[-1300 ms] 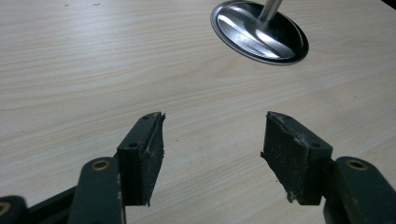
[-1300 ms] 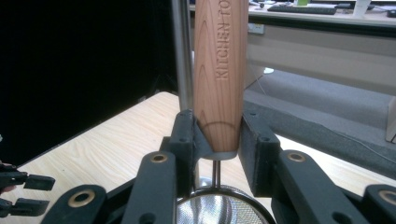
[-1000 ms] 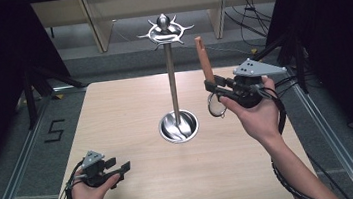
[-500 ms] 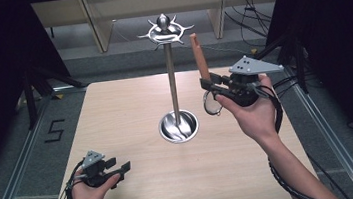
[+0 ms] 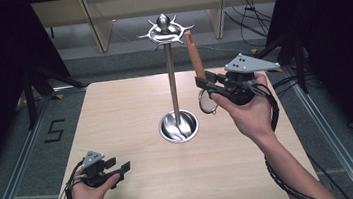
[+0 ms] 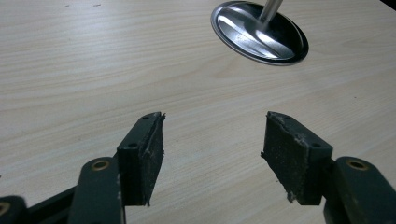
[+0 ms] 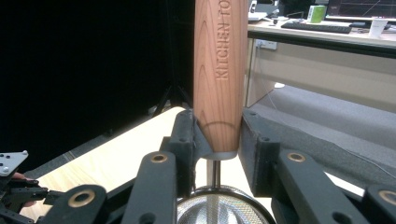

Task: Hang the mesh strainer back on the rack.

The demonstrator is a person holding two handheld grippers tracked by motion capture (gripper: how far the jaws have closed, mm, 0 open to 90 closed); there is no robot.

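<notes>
From the high view, the right gripper (image 5: 206, 83) pinches a small wire-mesh strainer with a wooden handle (image 5: 195, 57), raised upright beside the tall steel hook stand (image 5: 172, 80) on the pale wooden table (image 5: 116, 116). A "5" (image 5: 54, 130) marks the floor.

In the left gripper view, the left gripper (image 6: 212, 154) has its jaws spread above bare tabletop.

In the right gripper view, the handle reads "KITCHEN TO", the rest cut off.

A small strainer (image 5: 207, 101) with a round wire-mesh bowl and a reddish wooden handle (image 7: 220, 74) engraved "KITCHEN TO…" stands nearly upright, handle up and mesh bowl down, clamped at the handle's lower end, above the table just right of the stand's pole.
</notes>
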